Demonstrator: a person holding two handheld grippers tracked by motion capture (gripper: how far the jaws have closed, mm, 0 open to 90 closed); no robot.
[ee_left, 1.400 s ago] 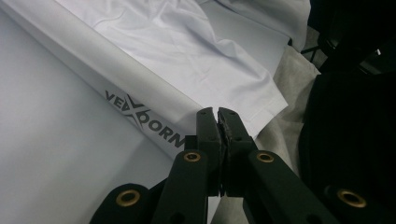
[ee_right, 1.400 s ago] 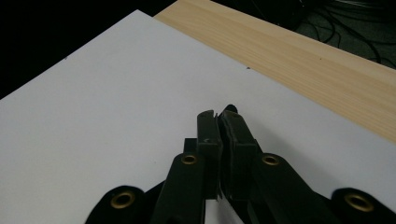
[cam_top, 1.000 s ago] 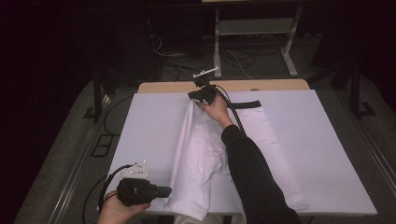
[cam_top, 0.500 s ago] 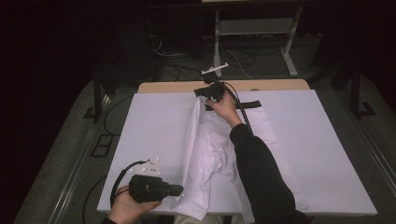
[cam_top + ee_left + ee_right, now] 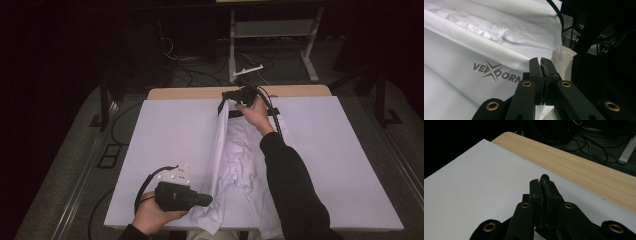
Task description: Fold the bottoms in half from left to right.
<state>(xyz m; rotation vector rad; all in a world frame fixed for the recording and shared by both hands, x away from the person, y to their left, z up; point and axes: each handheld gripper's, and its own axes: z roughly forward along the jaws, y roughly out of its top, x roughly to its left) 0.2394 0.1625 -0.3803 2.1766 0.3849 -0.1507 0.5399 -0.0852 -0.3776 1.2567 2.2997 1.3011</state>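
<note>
High view: two closed grippers hold a white garment stretched along the table.

The left gripper (image 5: pixel 206 201), jaws clamped on the near edge of the white garment (image 5: pixel 235 165), sits at the table's front; the right gripper (image 5: pixel 223 100) pinches its far edge near the wooden table edge (image 5: pixel 190 93). Between them the cloth rises in a taut fold, crumpled to its right, over a white sheet (image 5: pixel 170 135). Left gripper view shows grey "VEXDORN" lettering (image 5: pixel 496 72).

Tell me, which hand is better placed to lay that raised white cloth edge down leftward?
Probably the left gripper: it pinches the white cloth at the near edge, beside bare table cover. The right gripper is stretched far across.
</note>
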